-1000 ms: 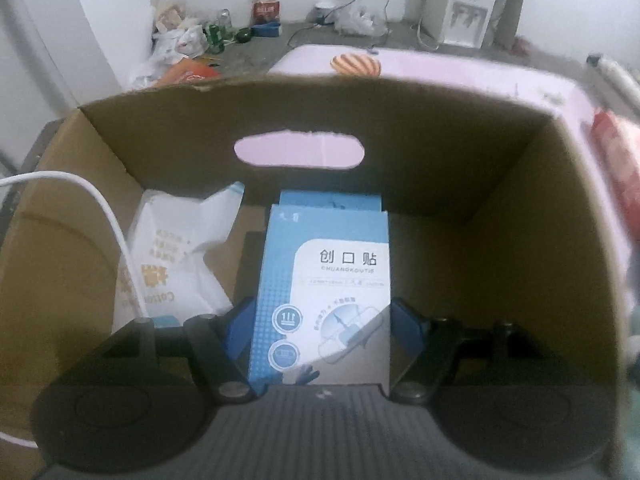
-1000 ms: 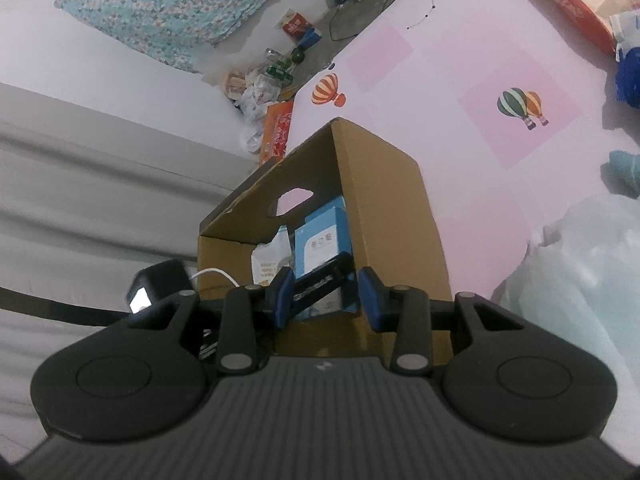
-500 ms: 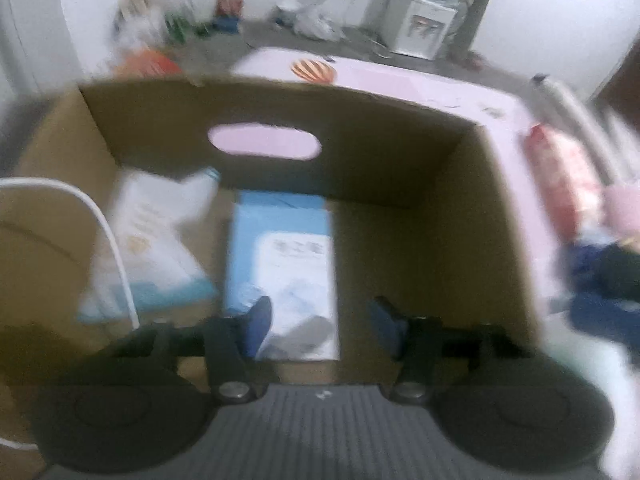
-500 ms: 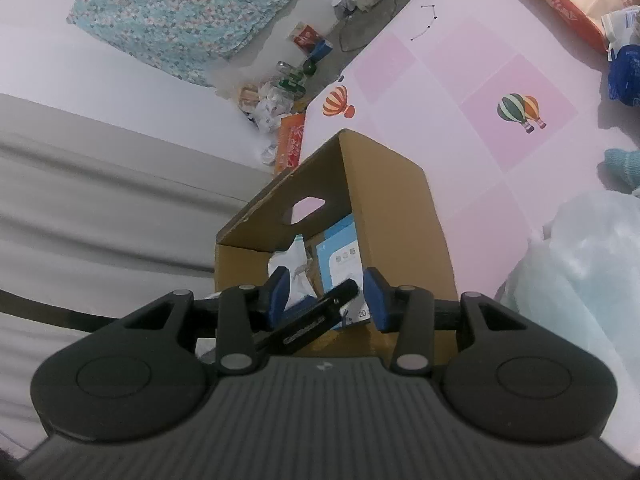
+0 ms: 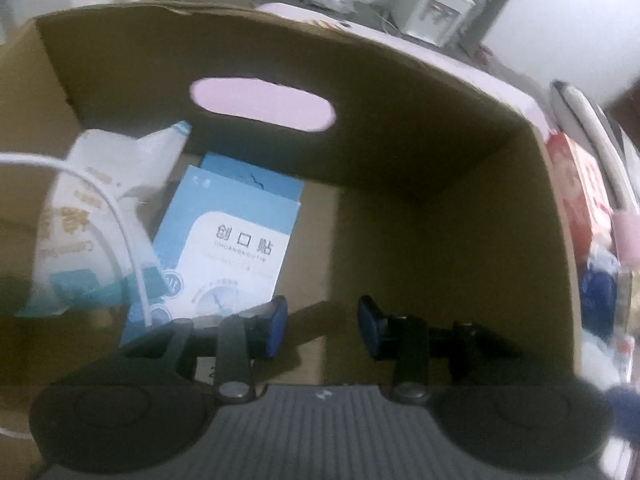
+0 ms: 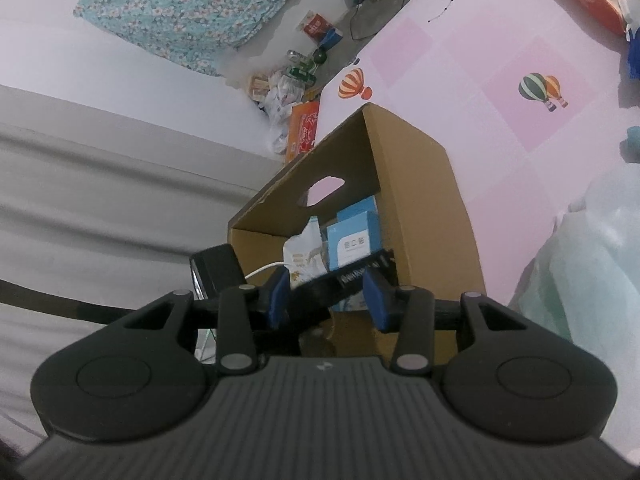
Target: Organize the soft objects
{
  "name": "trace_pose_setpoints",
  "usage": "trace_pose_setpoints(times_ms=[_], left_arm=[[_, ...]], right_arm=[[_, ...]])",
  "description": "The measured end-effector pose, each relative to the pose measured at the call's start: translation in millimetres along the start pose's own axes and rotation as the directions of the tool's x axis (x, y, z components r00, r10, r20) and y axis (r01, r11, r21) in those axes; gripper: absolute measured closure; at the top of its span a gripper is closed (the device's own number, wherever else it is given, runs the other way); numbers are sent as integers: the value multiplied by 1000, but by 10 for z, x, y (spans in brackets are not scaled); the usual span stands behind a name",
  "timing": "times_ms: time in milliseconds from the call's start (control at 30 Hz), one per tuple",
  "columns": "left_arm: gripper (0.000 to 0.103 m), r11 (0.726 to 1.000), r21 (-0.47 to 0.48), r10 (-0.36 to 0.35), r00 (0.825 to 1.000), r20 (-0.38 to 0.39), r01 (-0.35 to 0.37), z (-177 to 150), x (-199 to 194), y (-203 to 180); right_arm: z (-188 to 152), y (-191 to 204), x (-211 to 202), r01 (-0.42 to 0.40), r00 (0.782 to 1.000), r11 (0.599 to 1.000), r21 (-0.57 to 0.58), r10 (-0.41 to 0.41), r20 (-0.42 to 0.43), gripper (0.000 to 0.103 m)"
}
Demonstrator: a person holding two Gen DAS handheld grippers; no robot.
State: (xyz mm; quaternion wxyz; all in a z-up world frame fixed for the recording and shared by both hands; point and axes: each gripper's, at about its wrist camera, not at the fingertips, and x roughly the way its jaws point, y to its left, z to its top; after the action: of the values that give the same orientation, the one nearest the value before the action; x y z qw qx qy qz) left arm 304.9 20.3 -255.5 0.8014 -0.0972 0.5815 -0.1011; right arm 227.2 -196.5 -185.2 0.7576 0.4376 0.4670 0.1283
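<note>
The left claw [image 5: 320, 328], jaws apart and empty, hangs inside the cardboard box [image 5: 440, 208], where the blue plaster box [image 5: 228, 244] lies ahead-left (long axis pointing away), nearer than the right claw [image 6: 326, 294], also open.

Left claw [image 5: 320, 328] spread empty inside cardboard box [image 5: 440, 128], blue-and-white plaster packet [image 5: 228, 248] lying flat beside white pouch [image 5: 92, 208], white cable [image 5: 120, 216] across them
</note>
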Motion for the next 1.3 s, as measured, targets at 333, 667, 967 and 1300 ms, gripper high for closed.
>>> trace_pose_setpoints(times_ms=[333,667,967,1300], left_arm=[[36,999,-46,-15,999,39,17,-72,-187,6],[30,1000,-23,11,986,165,-8,-60,-899,-170],[30,992,125,-16,974,225,-12,-19,-1210,-1088],[30,917,398,-75,981,181,-3,-127,-770,-2579]], right_arm=[[-26,-56,-78,-17,1000,1000,1,17,16,62],[-7,-231,-372,-97,989,995,28,93,112,46],[248,-764,-974,-101,970,990,95,77,233,42],[1033,-1774,-2021,-13,919,981,195,-65,389,41]])
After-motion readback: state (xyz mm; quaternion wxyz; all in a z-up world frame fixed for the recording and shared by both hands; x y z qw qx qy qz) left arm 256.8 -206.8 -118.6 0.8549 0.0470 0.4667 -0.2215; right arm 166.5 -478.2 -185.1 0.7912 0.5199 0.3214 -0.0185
